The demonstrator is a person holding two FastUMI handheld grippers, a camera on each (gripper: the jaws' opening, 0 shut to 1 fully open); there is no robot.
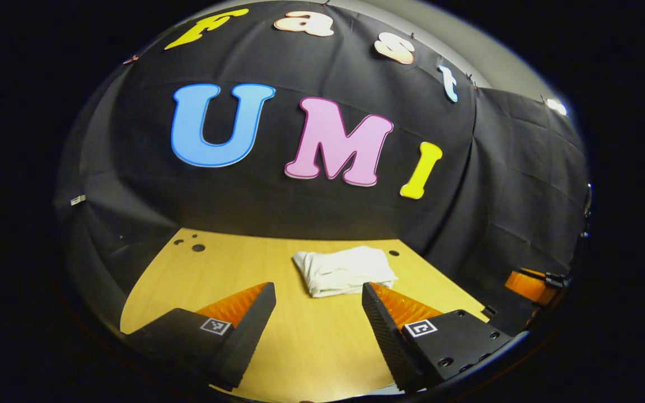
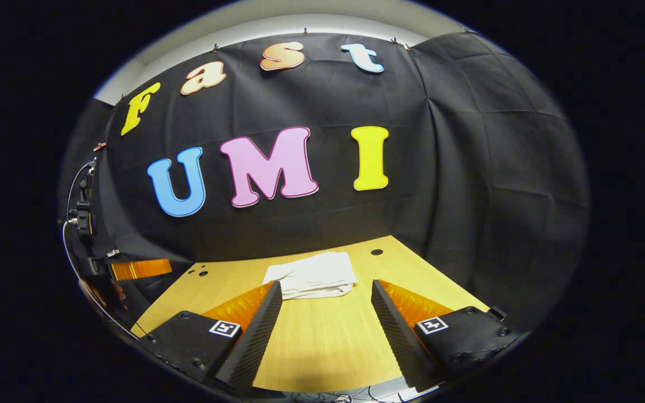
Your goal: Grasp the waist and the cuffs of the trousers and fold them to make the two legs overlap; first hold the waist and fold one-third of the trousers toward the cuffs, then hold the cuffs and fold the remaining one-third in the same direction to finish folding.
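**Folded trousers lie on the table, both grippers spread and empty**

In the left gripper view, the left gripper (image 1: 319,291) sits at 6 o'clock with its two fingers wide apart, nothing between them, held above the wooden table (image 1: 311,347). Just beyond the fingertips, toward 12 o'clock and slightly right, the white trousers (image 1: 345,270) lie as a compact folded bundle on the tabletop. Farther off, small dark holes (image 1: 198,247) mark the table's far edge at 11 o'clock.

In the right gripper view, the right gripper (image 2: 327,288) is likewise spread and empty at 6 o'clock. The trousers (image 2: 312,274) rest just past the fingertips, a little toward 11 o'clock. The table (image 2: 322,341) runs on to the black cloth wall (image 2: 468,168).
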